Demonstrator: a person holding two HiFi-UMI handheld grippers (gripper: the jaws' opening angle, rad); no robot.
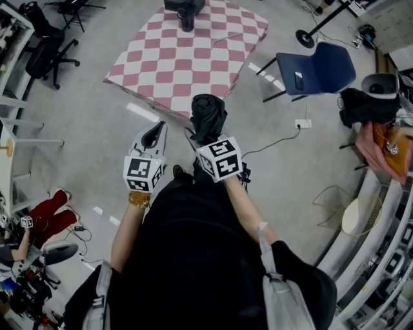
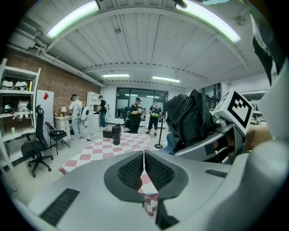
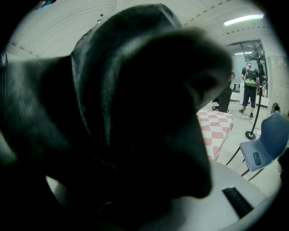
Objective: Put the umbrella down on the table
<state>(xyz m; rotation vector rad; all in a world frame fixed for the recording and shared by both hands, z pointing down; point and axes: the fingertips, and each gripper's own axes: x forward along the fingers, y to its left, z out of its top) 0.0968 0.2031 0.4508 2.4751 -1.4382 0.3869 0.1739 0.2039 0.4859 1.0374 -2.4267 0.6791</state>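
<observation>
At centre-left of the head view, the left claw (image 1: 155, 133) is clenched on nothing. Just to its right, the right claw (image 1: 208, 143) grasps the folded black umbrella (image 1: 208, 115), with its jaws spread wide round the bundle. The umbrella's long axis points up-frame toward the checkered desk (image 1: 181, 71) at upper centre, which is not yet beneath it.

Two hand-held grippers are in view: the left hand-held gripper (image 1: 155, 134) and the right hand-held gripper (image 1: 206, 143). There is one folded black umbrella (image 1: 208, 115). One worktop (image 1: 193, 61) under a red-and-white checked cloth carries one dark bottle (image 1: 186, 20) and one black case (image 1: 184, 5). There is one blue chair (image 1: 319, 67). The left gripper view shows one black office chair (image 2: 36, 153), one black folding chair (image 2: 56, 133) and four standing people (image 2: 135, 116).
</observation>
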